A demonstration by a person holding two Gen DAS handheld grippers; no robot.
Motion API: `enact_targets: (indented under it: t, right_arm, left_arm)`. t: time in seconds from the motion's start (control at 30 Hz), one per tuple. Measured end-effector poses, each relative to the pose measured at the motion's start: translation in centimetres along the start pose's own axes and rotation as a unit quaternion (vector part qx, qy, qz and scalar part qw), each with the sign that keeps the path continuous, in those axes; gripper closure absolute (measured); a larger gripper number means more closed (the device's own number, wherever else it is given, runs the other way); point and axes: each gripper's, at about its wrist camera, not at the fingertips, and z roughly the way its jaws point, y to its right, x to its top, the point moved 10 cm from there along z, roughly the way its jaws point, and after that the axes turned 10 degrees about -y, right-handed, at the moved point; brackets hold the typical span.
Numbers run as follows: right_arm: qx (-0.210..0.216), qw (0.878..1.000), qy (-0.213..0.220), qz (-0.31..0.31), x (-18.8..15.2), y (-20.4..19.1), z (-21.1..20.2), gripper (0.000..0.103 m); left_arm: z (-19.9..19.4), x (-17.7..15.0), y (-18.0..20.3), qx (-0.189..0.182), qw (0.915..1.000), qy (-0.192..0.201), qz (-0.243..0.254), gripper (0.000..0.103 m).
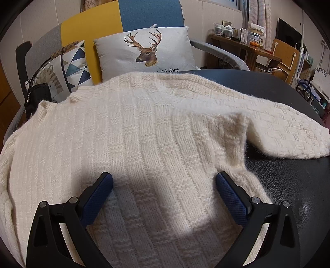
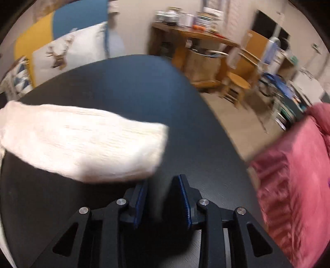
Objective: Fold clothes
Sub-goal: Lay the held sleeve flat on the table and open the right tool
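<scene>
Across the middle of the left wrist view, a cream knit sweater (image 1: pixel 127 132) lies spread on a dark round table (image 1: pixel 288 169), its ribbed collar toward the upper left of the frame and one sleeve (image 1: pixel 288 132) stretched out to the right edge. The left gripper (image 1: pixel 164 181) hangs at the bottom of the frame with its jaws spread wide, released, the blue pads (image 1: pixel 97 198) over the sweater's body and nothing clasped between them. Its shadow falls on the knit between the fingers. Behind the table, in the upper centre, a white cushion with a deer head print (image 1: pixel 144 51) leans against a yellow and blue sofa back (image 1: pixel 115 18), with a triangle-patterned cushion (image 1: pixel 72 61) to its left. A wooden side table (image 1: pixel 243 47) crowded with jars and boxes stands at the upper right.

In the right wrist view, which is blurred, the right gripper (image 2: pixel 163 185) sits at the bottom centre, jaws parted by a narrow gap with only the dark table top (image 2: pixel 206 144) showing between them; it holds nothing. The sweater's sleeve end (image 2: pixel 86 142) lies at the left, just beside the left finger. A pink cloth (image 2: pixel 299 175) fills the right edge
</scene>
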Motion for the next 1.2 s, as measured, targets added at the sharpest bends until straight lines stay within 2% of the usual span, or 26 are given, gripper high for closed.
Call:
enact_targets:
  t: [0.1, 0.13, 0.2, 0.3, 0.4, 0.43, 0.6, 0.73, 0.83, 0.93, 1.03, 1.13, 1.2]
  right_arm:
    - [0.018, 0.998, 0.054, -0.026, 1.9, -2.7, -3.3, 0.073]
    - [0.029, 0.996, 0.073, -0.05, 2.6, -4.5, -4.3, 0.073]
    - [0.054, 0.99, 0.084, -0.099, 3.6, -9.0, -5.2, 0.073]
    - [0.077, 0.987, 0.057, -0.13, 4.0, -13.9, -3.7, 0.073]
    - [0.081, 0.988, 0.011, -0.13, 3.9, -17.0, -1.2, 0.073]
    - [0.073, 0.989, -0.005, -0.132, 3.4, -17.6, -0.1, 0.074]
    - [0.029, 0.99, 0.026, -0.134, 5.8, -16.9, 1.3, 0.074]
    - [0.026, 0.995, 0.03, -0.096, 8.5, -15.2, 2.3, 0.073]
    - [0.027, 0.995, 0.023, -0.093, 8.7, -14.7, 2.6, 0.073]
    - [0.02, 0.998, 0.014, -0.064, 8.8, -14.6, 1.1, 0.073]
    - [0.086, 0.992, 0.068, -0.065, 9.1, -18.0, -1.9, 0.073]
    - [0.082, 0.986, 0.059, -0.135, 7.8, -23.1, -2.0, 0.073]
    - [0.084, 0.986, 0.033, -0.141, 7.3, -25.2, -0.2, 0.073]
  left_arm:
    - [0.0, 0.0, 0.0, 0.001, 1.0, 0.0, 0.0, 0.001]
    - [0.0, 0.0, 0.0, 0.001, 1.0, 0.0, 0.0, 0.001]
    - [0.0, 0.0, 0.0, 0.001, 1.0, 0.0, 0.0, 0.001]
    - [0.0, 0.0, 0.0, 0.001, 1.0, 0.0, -0.001, 0.001]
    - [0.0, 0.1, 0.0, 0.001, 1.0, -0.001, -0.001, 0.001]
    - [0.0, 0.1, 0.0, 0.0, 1.0, -0.001, -0.001, 0.001]
    - [0.0, 0.1, -0.1, -0.002, 1.0, -0.001, -0.002, 0.001]
    - [-0.1, 0.1, -0.1, -0.004, 1.0, 0.0, -0.003, 0.001]
    - [0.0, 0.1, -0.1, -0.005, 1.0, 0.0, -0.004, 0.001]
    - [0.0, 0.1, 0.0, -0.005, 1.0, 0.0, -0.004, 0.001]
    - [0.0, 0.2, 0.1, -0.005, 1.0, 0.0, -0.005, 0.001]
    - [0.0, 0.2, 0.1, -0.005, 1.0, -0.001, -0.006, 0.001]
    - [0.0, 0.2, 0.1, -0.006, 1.0, -0.001, -0.006, 0.001]
